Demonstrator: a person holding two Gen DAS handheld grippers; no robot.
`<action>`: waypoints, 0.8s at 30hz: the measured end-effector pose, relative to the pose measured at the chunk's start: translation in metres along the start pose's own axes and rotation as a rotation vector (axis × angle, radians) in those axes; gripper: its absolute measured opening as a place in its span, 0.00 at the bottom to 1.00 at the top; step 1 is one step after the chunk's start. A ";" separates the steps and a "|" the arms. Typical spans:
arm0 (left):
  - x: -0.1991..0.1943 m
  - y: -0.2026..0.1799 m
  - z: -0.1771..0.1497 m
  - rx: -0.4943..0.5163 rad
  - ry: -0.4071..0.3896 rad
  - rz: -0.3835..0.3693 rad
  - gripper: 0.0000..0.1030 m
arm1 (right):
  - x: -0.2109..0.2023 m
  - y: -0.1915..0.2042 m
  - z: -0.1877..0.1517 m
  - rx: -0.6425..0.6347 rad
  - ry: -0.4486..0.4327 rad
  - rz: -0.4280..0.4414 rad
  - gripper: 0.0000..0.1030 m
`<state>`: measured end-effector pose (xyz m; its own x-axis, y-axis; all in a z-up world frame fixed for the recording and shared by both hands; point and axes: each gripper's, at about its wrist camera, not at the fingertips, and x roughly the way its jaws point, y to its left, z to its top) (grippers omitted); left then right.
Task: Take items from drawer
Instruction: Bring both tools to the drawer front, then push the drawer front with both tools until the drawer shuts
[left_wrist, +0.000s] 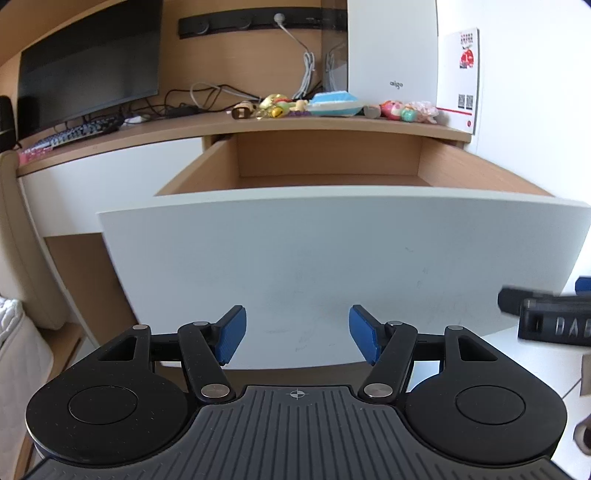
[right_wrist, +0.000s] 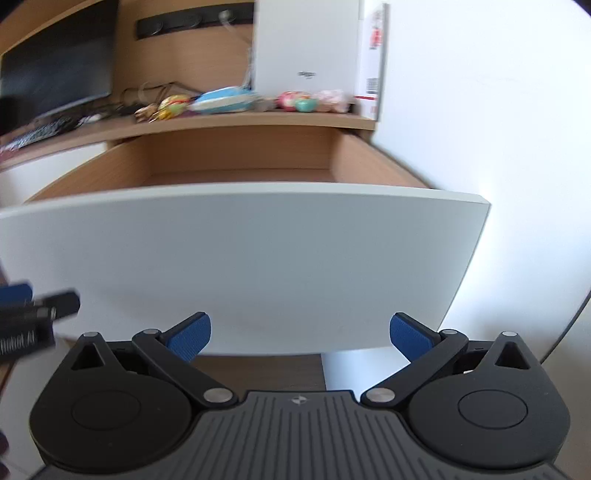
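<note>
Both grippers, left (left_wrist: 297, 334) and right (right_wrist: 300, 338), gape empty before the drawer (left_wrist: 332, 258) (seemingly bare inside).

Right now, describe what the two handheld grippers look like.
Both match: the left gripper and right gripper have matte black bodies with two round discs, silver pivot pins, and a grey ribbed centre plate bearing a small crosshair mark. The fingers carry blue textured pads. White lettering shows on the right gripper's side.

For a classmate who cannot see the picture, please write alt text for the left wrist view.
An open wooden drawer with a white front pulled out shows no items inside from this low angle. The left gripper hangs open before it, holding nothing. Small toys line the desk above, beside a monitor.
</note>
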<state>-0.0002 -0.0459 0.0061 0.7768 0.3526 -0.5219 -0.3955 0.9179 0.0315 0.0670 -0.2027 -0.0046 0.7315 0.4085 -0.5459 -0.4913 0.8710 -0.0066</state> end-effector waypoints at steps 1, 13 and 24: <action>0.002 -0.001 -0.001 0.000 -0.002 0.002 0.66 | 0.002 -0.002 0.001 0.012 -0.005 0.001 1.00; 0.030 -0.004 0.009 -0.053 0.027 -0.023 0.92 | 0.035 0.003 0.012 0.014 -0.025 0.008 1.00; 0.068 0.013 0.036 -0.104 0.033 -0.055 0.97 | 0.064 0.015 0.039 0.017 -0.011 -0.052 1.00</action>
<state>0.0649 -0.0030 0.0012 0.7830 0.2944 -0.5479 -0.4027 0.9113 -0.0859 0.1245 -0.1526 -0.0066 0.7613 0.3652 -0.5357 -0.4441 0.8958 -0.0205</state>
